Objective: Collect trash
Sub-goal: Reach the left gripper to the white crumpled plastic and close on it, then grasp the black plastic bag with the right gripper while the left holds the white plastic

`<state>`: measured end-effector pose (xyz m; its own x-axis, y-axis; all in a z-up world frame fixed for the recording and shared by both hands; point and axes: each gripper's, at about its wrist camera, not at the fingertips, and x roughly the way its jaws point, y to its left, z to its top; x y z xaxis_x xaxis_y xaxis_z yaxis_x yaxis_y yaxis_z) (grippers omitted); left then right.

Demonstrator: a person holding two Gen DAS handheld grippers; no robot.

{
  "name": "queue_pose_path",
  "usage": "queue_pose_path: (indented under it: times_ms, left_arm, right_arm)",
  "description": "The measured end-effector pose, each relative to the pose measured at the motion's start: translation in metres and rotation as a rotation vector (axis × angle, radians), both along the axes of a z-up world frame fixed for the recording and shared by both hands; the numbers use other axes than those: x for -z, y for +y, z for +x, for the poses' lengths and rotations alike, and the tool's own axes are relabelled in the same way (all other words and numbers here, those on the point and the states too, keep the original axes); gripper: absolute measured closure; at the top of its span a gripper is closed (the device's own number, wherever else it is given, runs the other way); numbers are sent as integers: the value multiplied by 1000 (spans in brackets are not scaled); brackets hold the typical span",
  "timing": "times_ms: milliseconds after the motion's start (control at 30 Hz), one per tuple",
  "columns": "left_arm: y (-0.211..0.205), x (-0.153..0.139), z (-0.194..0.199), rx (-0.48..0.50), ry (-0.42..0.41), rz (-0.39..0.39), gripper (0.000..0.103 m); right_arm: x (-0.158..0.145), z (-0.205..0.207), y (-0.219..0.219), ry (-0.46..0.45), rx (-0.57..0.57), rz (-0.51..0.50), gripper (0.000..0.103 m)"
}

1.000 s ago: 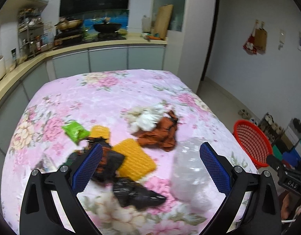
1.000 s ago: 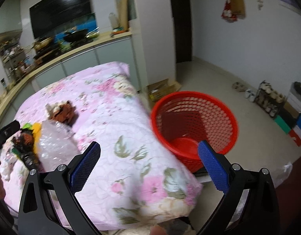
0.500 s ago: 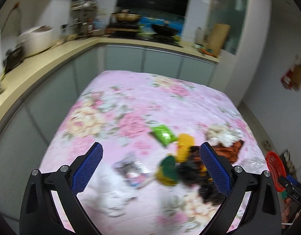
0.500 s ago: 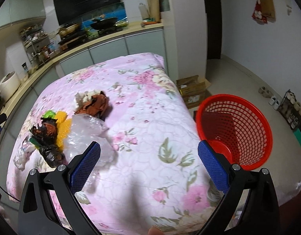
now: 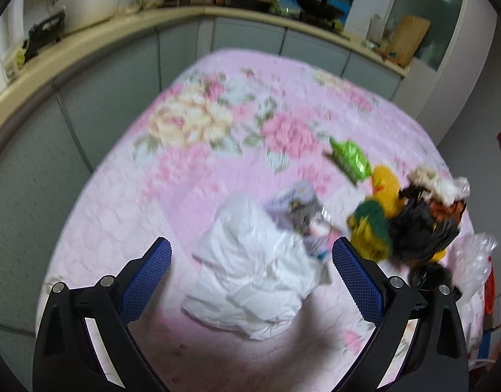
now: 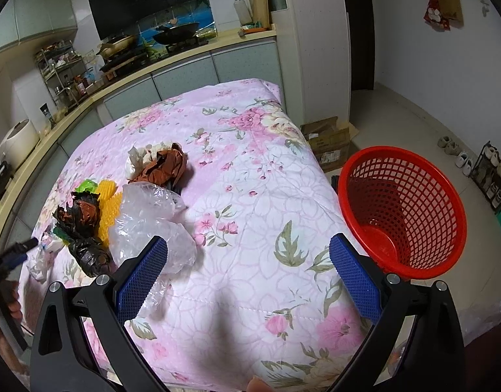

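Note:
Trash lies on a table with a pink floral cloth (image 5: pixel 191 176). In the left wrist view my left gripper (image 5: pixel 250 274) is open and empty, just above a crumpled white paper (image 5: pixel 253 277). Beside it lie a printed wrapper (image 5: pixel 299 209), a green wrapper (image 5: pixel 351 160), yellow and green pieces (image 5: pixel 377 215) and black bags (image 5: pixel 420 232). In the right wrist view my right gripper (image 6: pixel 248 274) is open and empty over the cloth (image 6: pixel 260 196), its left finger by a clear plastic bag (image 6: pixel 149 219). A red mesh basket (image 6: pixel 403 209) stands on the floor to the right.
A brown and white crumpled heap (image 6: pixel 159 163) lies mid-table. A kitchen counter (image 5: pixel 87 36) with a rice cooker and stove wraps the far and left sides. A cardboard box (image 6: pixel 332 140) and shoes (image 6: pixel 459 153) are on the floor.
My left gripper has swung left and come down over the white paper. My right gripper has turned left from the basket toward the table and the clear bag.

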<state>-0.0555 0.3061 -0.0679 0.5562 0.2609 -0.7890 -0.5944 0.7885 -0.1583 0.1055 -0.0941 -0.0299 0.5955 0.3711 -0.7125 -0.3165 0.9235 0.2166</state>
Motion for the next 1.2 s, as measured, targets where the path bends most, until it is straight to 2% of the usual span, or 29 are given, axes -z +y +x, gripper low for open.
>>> queue_pose_path:
  times_ms: [100, 133, 200, 267, 300, 333, 433, 600, 733, 867, 1000, 1033, 1100, 1200]
  left_arm:
    - [-5, 12, 2, 22, 27, -2, 9]
    - [-7, 15, 2, 30, 31, -4, 14]
    - [-9, 16, 3, 45, 36, -10, 29]
    - [-11, 15, 3, 61, 31, -15, 53]
    - [-11, 13, 2, 64, 26, -21, 61]
    - [-11, 12, 1, 71, 20, -32, 75]
    - [-16, 5, 0, 96, -1, -44, 87]
    - [-29, -19, -5, 139, -95, -12, 89]
    - [-39, -33, -7, 161, -161, 22, 89]
    - [-45, -35, -5, 180, -173, 31, 89]
    - [-47, -34, -3, 192, -167, 47, 89]
    - [-46, -34, -4, 187, -163, 57, 89]
    - [-43, -36, -6, 174, -166, 61, 89]
    - [-35, -39, -11, 151, -183, 52, 89]
  right_arm:
    - [2, 0, 0, 6, -3, 3, 7]
    - [2, 0, 1, 8, -4, 3, 7]
    - [3, -1, 4, 11, -14, 4, 7]
    - [2, -3, 8, 9, -29, 3, 7]
    - [2, -5, 11, 6, -42, 1, 7]
    - [2, -7, 14, 2, -54, 0, 7]
    - [-1, -11, 24, -6, -97, 5, 7]
    - [-8, -21, 49, -36, -176, 15, 7]
    - [-15, -32, 78, -65, -285, 42, 7]
    - [-15, -43, 110, -91, -405, 44, 7]
    - [0, -41, 141, -56, -478, 21, 8]
    - [4, -41, 147, -56, -483, 6, 9]
    - [12, -37, 159, -64, -497, -37, 19]
    - [13, -40, 168, -81, -514, -60, 23]
